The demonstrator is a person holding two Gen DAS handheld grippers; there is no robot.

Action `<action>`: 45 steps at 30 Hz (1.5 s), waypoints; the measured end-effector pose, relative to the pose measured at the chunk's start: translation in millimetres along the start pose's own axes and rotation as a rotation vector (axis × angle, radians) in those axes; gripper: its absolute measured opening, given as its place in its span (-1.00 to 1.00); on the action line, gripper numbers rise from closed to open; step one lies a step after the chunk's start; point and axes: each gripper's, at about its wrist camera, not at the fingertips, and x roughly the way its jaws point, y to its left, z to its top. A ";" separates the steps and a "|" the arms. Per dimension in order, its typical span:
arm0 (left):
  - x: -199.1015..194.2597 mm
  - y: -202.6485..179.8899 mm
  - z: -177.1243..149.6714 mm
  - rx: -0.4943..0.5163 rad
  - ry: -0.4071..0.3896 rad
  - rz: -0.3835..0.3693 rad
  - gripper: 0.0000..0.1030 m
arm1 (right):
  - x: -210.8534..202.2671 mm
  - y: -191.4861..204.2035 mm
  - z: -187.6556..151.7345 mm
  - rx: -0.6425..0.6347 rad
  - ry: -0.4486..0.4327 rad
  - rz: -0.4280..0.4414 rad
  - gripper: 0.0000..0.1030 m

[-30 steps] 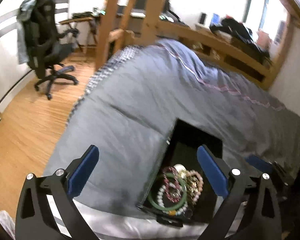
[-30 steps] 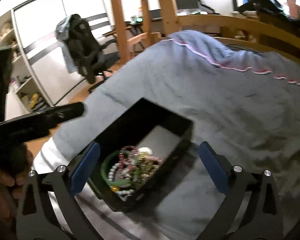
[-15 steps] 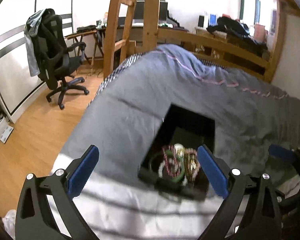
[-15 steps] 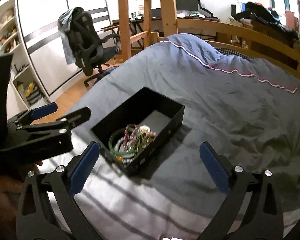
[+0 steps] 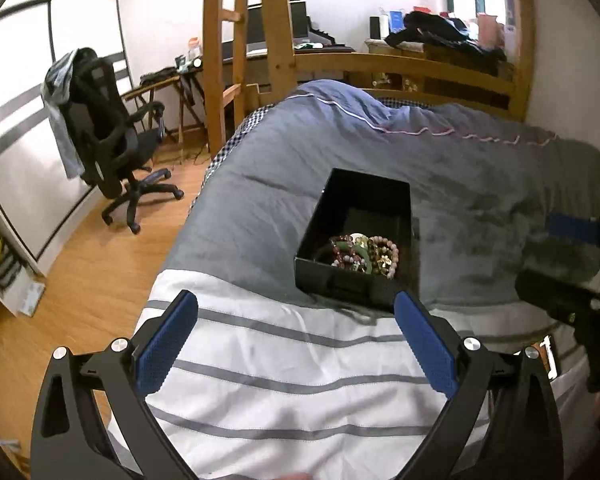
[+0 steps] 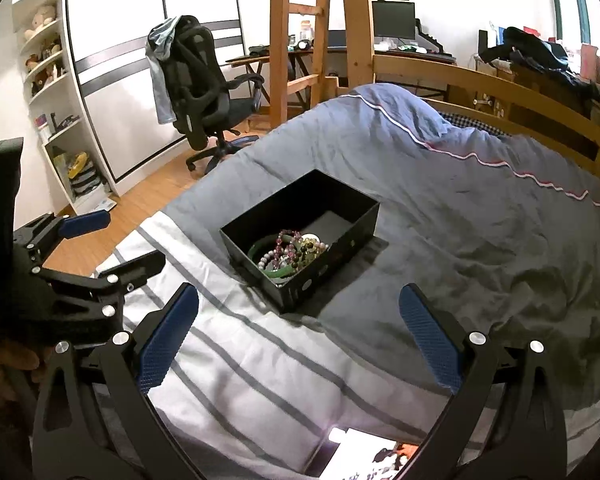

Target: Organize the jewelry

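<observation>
— Where do we see the jewelry?
— Beaded bracelets (image 6: 290, 254) heaped in the black box (image 6: 342, 200) on the bed (image 6: 480, 232), frame centre.
— Our tools?
— Left tool (image 5: 296, 344) and right tool (image 6: 298, 334) both spread wide, holding nothing. No writing we can read.

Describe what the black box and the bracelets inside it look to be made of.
Black box: thin rigid board or plastic, smooth with a slight sheen; glare on its near wall. Bracelets: a glossy green bangle, jade-like stone or glass, plus strung round beads in pink, dark red, white; material unclear.
</observation>
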 end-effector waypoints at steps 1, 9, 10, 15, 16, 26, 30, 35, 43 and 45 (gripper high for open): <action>0.0 -2.4 -1.2 0.008 -0.009 0.007 0.89 | -1.1 -1.2 -1.5 0.000 0.002 0.002 0.92; 11.6 -2.3 -2.6 -0.044 -0.001 0.028 0.89 | -3.9 -13.0 -3.7 0.023 0.007 0.000 0.93; 12.3 -2.3 -2.8 -0.044 -0.002 0.025 0.89 | -4.0 -14.1 -3.5 0.022 0.008 0.000 0.93; 12.0 -4.8 -2.4 -0.034 -0.017 -0.007 0.89 | -4.2 -18.7 -2.7 0.016 0.010 -0.008 0.93; 12.0 -5.3 -2.4 -0.033 -0.020 -0.009 0.89 | -4.4 -21.1 -2.1 0.023 0.011 -0.002 0.93; 12.9 -8.1 -2.6 -0.030 -0.028 -0.001 0.89 | -15.9 -35.4 7.0 0.056 -0.013 0.001 0.93; 12.7 -10.3 -2.6 -0.020 -0.027 -0.002 0.89 | -16.5 -35.2 7.2 0.056 -0.013 0.002 0.93; 13.4 -14.2 -3.3 -0.001 -0.031 0.000 0.89 | -15.6 -32.3 6.7 0.043 -0.002 0.004 0.93; 12.3 -13.3 -3.8 0.002 -0.037 0.007 0.89 | -8.7 -23.7 3.6 0.027 0.015 -0.001 0.93; 12.4 -13.1 -4.3 0.001 -0.039 0.008 0.89 | -8.2 -22.9 2.8 0.026 0.016 0.000 0.93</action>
